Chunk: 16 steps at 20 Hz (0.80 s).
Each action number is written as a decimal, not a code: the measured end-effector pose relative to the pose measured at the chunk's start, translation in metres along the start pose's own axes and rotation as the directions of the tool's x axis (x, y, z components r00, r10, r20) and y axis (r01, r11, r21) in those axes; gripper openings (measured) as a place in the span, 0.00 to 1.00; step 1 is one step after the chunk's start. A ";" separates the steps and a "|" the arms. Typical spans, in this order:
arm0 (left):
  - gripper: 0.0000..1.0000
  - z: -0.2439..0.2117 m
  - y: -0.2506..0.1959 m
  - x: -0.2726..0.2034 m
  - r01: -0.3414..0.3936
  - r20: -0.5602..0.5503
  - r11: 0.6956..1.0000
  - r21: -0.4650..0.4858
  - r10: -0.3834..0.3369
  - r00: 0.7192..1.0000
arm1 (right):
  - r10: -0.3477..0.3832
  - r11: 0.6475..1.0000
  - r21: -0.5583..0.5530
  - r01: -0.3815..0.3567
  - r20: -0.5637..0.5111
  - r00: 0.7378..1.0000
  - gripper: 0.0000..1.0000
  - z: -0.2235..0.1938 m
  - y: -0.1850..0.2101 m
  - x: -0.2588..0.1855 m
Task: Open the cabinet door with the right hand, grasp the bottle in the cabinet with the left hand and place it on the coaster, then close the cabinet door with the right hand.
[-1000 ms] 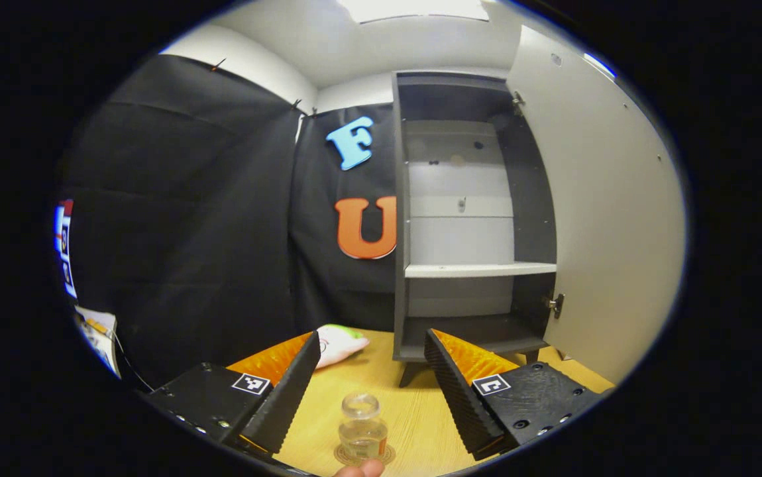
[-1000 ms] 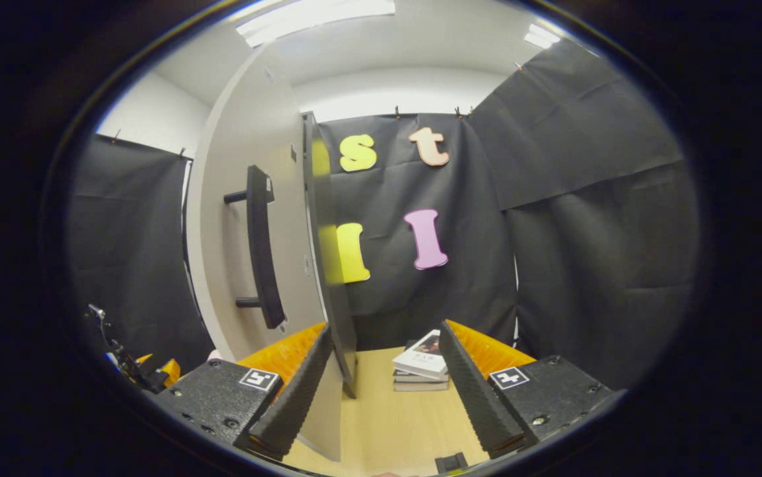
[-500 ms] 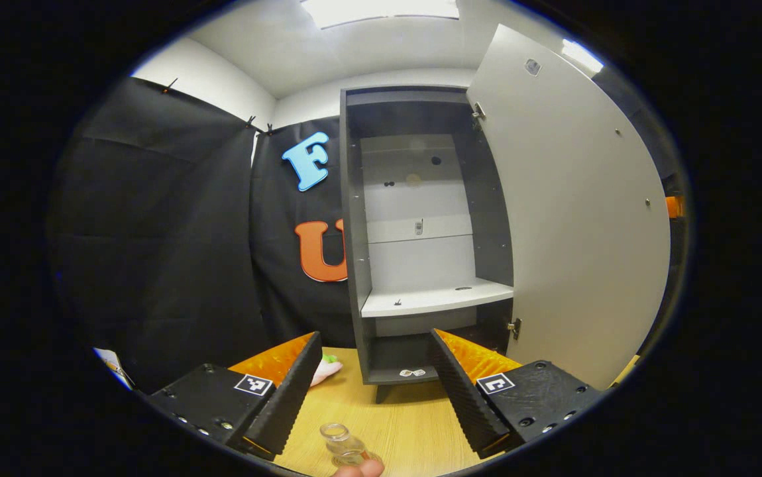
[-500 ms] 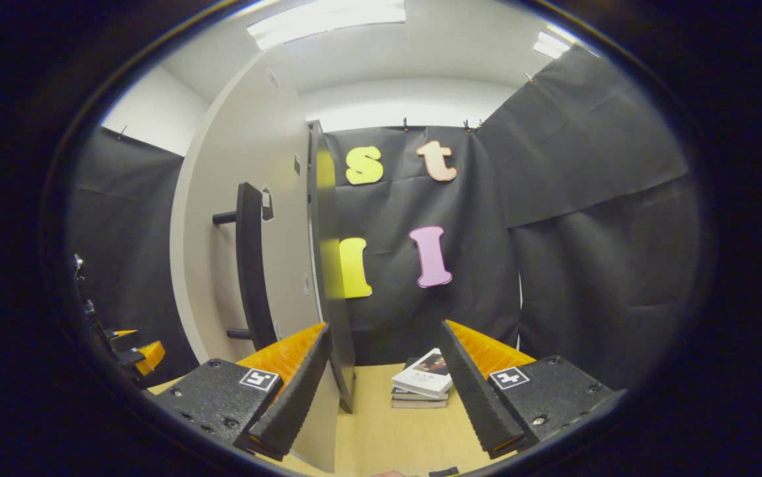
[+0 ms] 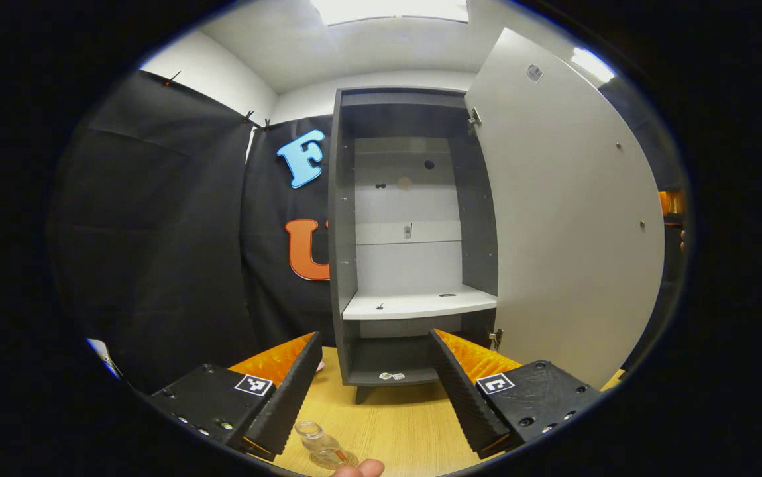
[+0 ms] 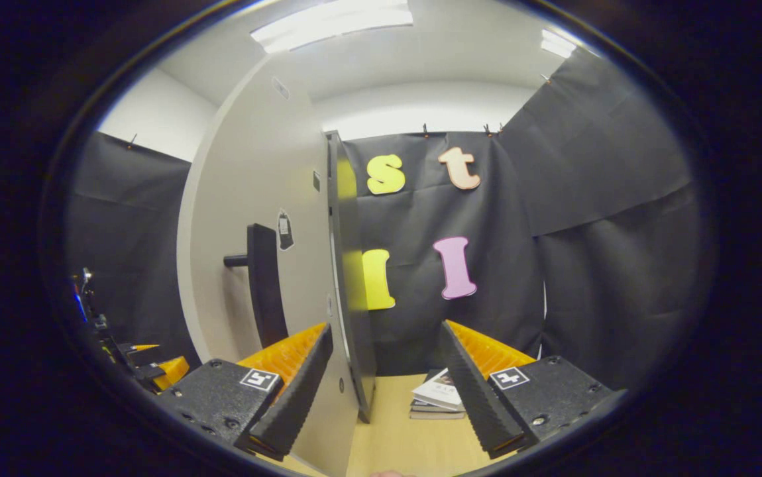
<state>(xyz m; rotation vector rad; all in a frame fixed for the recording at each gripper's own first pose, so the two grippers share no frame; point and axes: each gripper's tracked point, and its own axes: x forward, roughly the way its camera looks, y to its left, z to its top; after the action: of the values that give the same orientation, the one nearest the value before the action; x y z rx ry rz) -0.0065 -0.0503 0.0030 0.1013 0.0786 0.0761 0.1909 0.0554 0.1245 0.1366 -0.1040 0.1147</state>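
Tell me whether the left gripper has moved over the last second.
Yes. In the left gripper view the bottle on the table has slid lower and left, and looks smaller, so the left gripper has pulled back and up from it.

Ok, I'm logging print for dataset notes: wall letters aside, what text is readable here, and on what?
No text is legible.
Stickers on the cabinet bottom edge: too small to read.
Tag on the cabinet door: blurred.
Top book cover: too small to read.
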 end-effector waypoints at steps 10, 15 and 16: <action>0.96 0.000 0.013 -0.005 -0.030 0.024 0.999 0.027 0.029 0.999 | 0.106 0.993 -0.055 -0.106 0.007 0.994 0.96 -0.002 0.047 -0.004; 0.96 -0.003 0.030 -0.012 -0.048 0.052 0.997 0.057 0.045 0.998 | 0.160 0.983 -0.080 -0.162 -0.034 0.987 0.96 -0.009 0.082 -0.004; 0.96 -0.004 0.033 -0.014 -0.047 0.049 0.998 0.052 0.045 0.998 | 0.165 0.983 -0.077 -0.167 -0.034 0.986 0.96 -0.009 0.088 -0.003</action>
<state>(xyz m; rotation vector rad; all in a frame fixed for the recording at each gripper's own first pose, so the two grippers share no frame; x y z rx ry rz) -0.0233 -0.0182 0.0031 0.1584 0.0300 0.1174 0.1779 0.1426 0.1263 0.0466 -0.0923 0.2790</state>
